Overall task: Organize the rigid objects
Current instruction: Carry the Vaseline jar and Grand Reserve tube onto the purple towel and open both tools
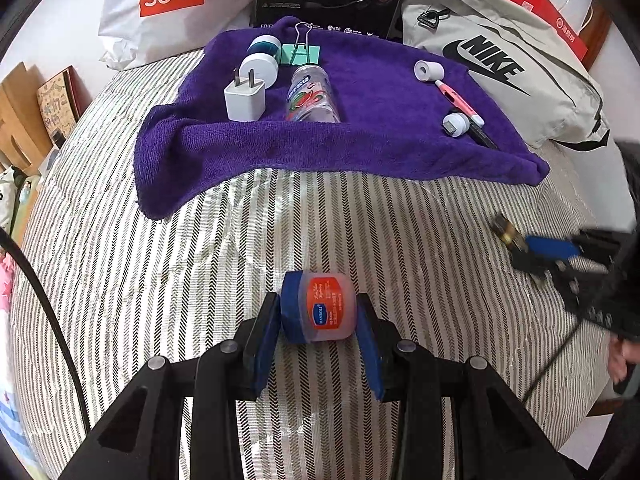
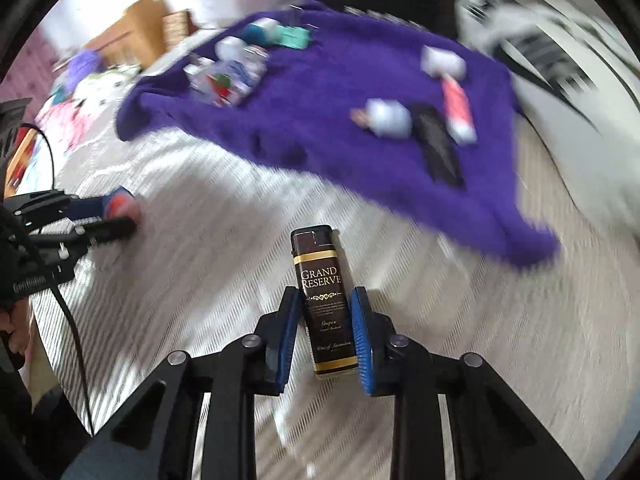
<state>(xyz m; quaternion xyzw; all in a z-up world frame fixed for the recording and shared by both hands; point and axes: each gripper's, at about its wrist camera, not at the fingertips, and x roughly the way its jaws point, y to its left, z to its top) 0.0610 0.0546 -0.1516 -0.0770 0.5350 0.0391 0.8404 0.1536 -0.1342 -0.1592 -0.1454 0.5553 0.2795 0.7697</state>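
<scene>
A small, light, rigid jar (image 1: 319, 307) is clamped by the left gripper (image 1: 318, 338), while a slick lighter (image 2: 324, 304) at twelve o'clock is pinched mid-body by the right gripper (image 2: 326, 330).

Striped bed cover (image 1: 320, 216): off-white w/ grey herringbone stripes. Fuzzy towel (image 1: 360, 132): deep purple, plain. Small round jar (image 1: 320, 306): blue lid, pinkish clear body, orange-red label w/ blue logo patch. Gripper pads (image 1: 267, 344): blue on black frames, both grippers. Slim lighter (image 2: 325, 300): dark brown, gold bands, white-gold lettering. Wall charger plug (image 1: 245, 100): white. Binder clip (image 1: 301, 54): mint green, silver wire handles. Clear bottle (image 1: 310, 96): red, green & blue label. Pen (image 1: 460, 104): pink & white. Drawstring bag (image 1: 520, 64): pale grey, black logo. Plastic shopping bag (image 1: 176, 4): white, red-orange panel.
</scene>
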